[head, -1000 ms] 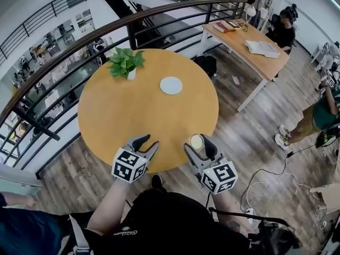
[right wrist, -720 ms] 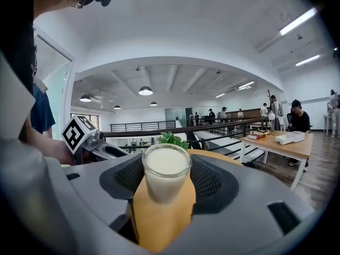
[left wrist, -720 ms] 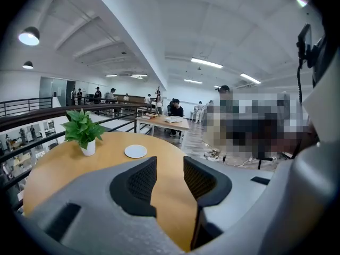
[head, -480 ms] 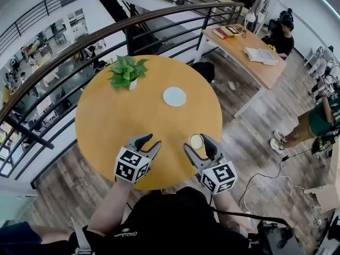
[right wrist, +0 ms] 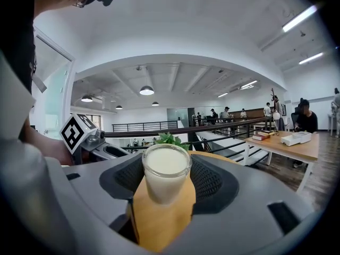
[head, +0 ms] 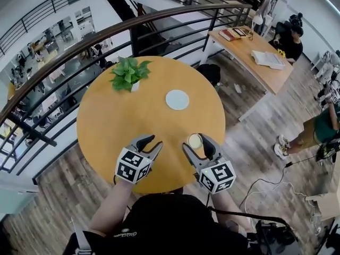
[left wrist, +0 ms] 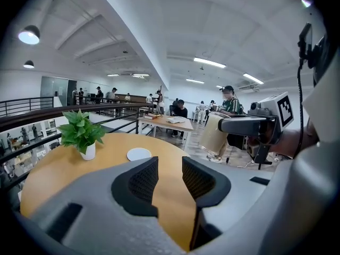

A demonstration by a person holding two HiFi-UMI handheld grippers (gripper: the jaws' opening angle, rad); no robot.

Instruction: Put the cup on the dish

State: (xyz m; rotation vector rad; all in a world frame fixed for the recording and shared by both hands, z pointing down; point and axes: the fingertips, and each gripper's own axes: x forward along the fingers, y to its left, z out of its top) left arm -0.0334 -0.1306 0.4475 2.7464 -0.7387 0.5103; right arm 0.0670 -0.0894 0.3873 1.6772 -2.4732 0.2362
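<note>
A clear cup (head: 195, 141) full of a pale milky drink stands upright between the jaws of my right gripper (head: 196, 143), over the near right part of the round wooden table (head: 122, 116). In the right gripper view both pads (right wrist: 210, 182) touch the sides of the cup (right wrist: 166, 171), so the gripper is shut on it. The white dish (head: 177, 99) lies flat further back on the table, apart from the cup. My left gripper (head: 151, 142) hovers at the near edge, open with a narrow gap and nothing in it. From the left gripper view I see the dish (left wrist: 138, 154) and the held cup (left wrist: 214, 134).
A potted green plant (head: 129, 72) stands at the table's far left side. A dark railing (head: 159, 20) curves behind the table, with a drop beyond it. A long wooden desk (head: 255, 52) with books and a person in green (head: 324, 118) are off to the right.
The head view has shifted a little. Both grippers and the cup keep their places near the table's front edge.
</note>
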